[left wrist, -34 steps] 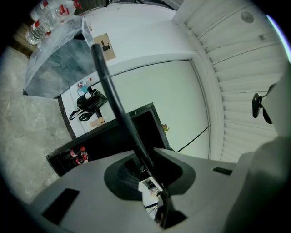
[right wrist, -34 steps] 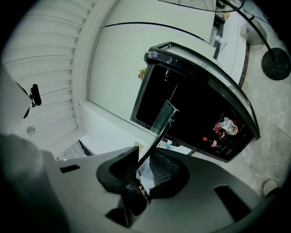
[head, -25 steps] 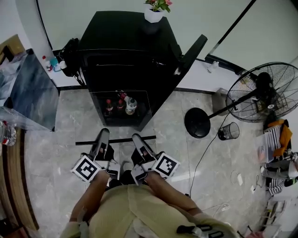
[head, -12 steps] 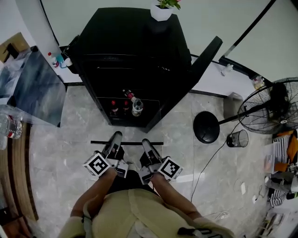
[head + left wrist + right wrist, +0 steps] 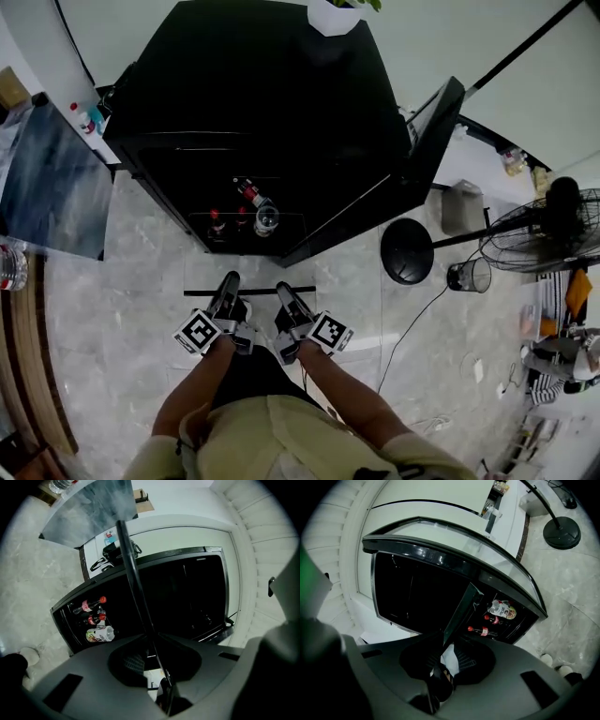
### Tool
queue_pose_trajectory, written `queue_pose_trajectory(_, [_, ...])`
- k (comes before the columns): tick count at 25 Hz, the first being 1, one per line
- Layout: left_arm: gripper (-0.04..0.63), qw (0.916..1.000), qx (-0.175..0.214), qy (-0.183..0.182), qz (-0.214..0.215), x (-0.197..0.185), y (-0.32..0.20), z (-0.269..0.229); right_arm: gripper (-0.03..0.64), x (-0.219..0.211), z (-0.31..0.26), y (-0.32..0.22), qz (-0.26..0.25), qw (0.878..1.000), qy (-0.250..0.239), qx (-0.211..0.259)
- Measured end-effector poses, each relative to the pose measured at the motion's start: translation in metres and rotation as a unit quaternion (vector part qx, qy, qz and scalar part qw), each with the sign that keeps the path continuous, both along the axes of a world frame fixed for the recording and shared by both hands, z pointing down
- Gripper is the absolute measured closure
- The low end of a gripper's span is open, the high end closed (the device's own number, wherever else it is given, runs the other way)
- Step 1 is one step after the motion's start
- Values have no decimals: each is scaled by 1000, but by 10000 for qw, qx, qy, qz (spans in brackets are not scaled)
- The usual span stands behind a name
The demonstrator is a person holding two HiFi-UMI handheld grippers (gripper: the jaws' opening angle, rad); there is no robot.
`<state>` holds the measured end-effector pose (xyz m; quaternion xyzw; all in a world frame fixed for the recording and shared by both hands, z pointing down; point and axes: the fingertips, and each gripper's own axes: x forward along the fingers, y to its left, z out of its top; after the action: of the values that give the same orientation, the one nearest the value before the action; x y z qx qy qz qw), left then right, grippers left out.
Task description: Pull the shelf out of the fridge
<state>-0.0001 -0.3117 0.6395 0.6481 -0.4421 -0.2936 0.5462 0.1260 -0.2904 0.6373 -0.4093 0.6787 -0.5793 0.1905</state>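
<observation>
Floor (image 5: 122, 309): grey marble-look tile, glossy, covers most of the head view. Pale wall (image 5: 422, 37) from 12 to 2 o'clock.

Fridge (image 5: 253, 94): black, sits at 12 o'clock. Its door (image 5: 431, 122) is swung open toward 2 o'clock. White pot (image 5: 334, 15) on top of the fridge.

Table (image 5: 47, 183): grey slab top at 9 o'clock.

Fan (image 5: 553, 225) at 3 o'clock. Its round black base (image 5: 406, 251) stands on the floor just beside the door's lower edge, and a small bin (image 5: 468, 275) is near it.

Shelf (image 5: 248, 292): black front bar lies level across the centre, at 6 o'clock from the fridge opening and apart from the fridge front. The clear pane barely shows, so I can't tell if the rear edge is still inside.

Left gripper (image 5: 228, 284) and right gripper (image 5: 281, 292) are side by side at 6 o'clock and point at the fridge. Both clamp the shelf's front edge. Each gripper view shows the bar running straight in between the jaws, which are pinched on it.

Bottles (image 5: 253, 211): a few in the fridge's bottom compartment, red caps, one lying tilted.
</observation>
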Motion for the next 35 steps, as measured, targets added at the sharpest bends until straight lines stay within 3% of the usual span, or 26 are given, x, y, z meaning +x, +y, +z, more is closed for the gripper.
queue_pose_trajectory(5, [545, 9996, 74, 256, -78, -9, -63, 27, 529, -7, 35, -54, 93, 9996, 133, -250])
queue_pose_trajectory(8, [554, 9974, -287, 560, -358, -13, -93, 43, 528, -7, 46, -85, 165, 9990, 214, -362])
queue_pose_trajectory(12, [568, 9901, -297, 1093, -830, -11, -123, 53, 518, -1, 53, -107, 25, 9993, 271, -270])
queue_pose_trajectory(16, [574, 9848, -504, 1134, -1215, -14, -154, 75, 515, 14, 63, -65, -81, 9976, 421, -552])
queue_pose_trajectory(21, [574, 9797, -325, 1226, -1555, -17, -216, 89, 520, 24, 80, 3, -42, 9945, 130, -1037])
queue_pose_trajectory(25, [572, 9784, -455, 1147, -1660, -22, -245, 102, 520, 17, 73, 35, -192, 9949, -67, -993])
queue_pose_trajectory(30, [553, 9872, -216, 819, -1351, -19, -240, 105, 483, 12, 44, 32, -326, 9977, -324, -500])
queue_pose_trajectory(32, [467, 9888, -341, 904, -1137, -18, -211, 112, 468, 13, 36, 33, -406, 9975, -400, -418])
queue_pose_trajectory(34, [449, 9931, -509, 921, -521, -7, -163, 121, 468, 12, 26, 35, -540, 9970, -461, -310])
queue_pose_trajectory(35, [449, 9954, -624, 727, -23, -1, -132, 127, 468, 10, 19, 36, -667, 9965, -458, -217])
